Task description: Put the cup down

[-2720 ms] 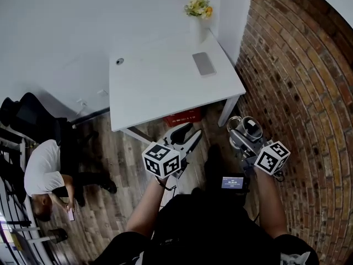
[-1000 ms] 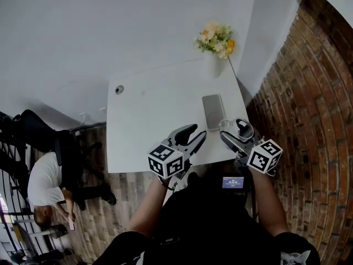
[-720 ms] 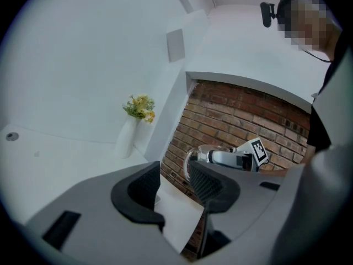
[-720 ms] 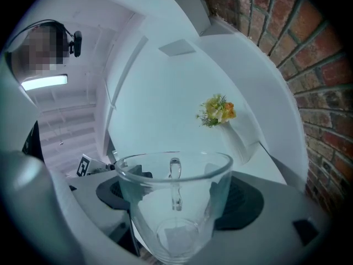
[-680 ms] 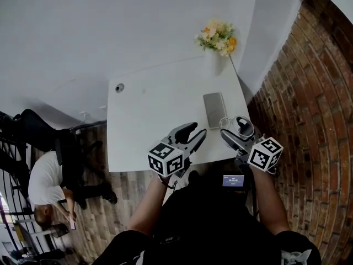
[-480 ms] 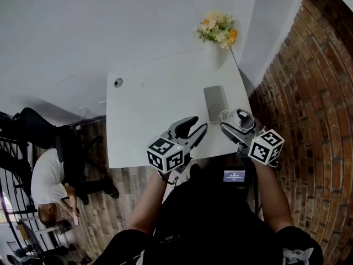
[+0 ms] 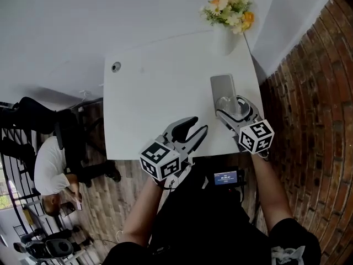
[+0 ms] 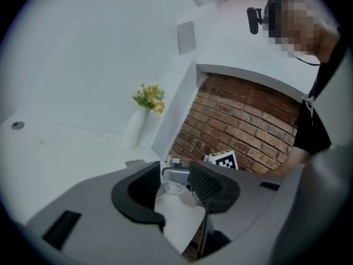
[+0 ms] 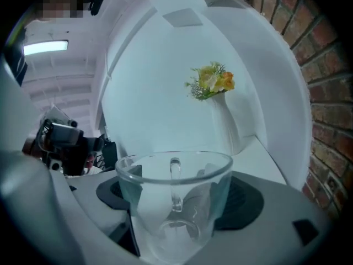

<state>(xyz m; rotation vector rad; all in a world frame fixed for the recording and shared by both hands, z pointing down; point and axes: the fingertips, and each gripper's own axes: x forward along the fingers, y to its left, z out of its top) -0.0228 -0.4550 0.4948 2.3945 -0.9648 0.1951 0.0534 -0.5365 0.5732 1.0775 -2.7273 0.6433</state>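
Glass cup [image 9: 175, 197] in the clenched right claw [image 7: 230, 108], white bench [image 7: 154, 98] beneath it; left claw [image 7: 190, 130] released, empty, just beside

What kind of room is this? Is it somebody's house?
Probably an office or studio rather than a home, though I can't be sure. There's a plain white table with a vase of flowers beside a brick wall, and a seated person off to the side on the wooden floor.
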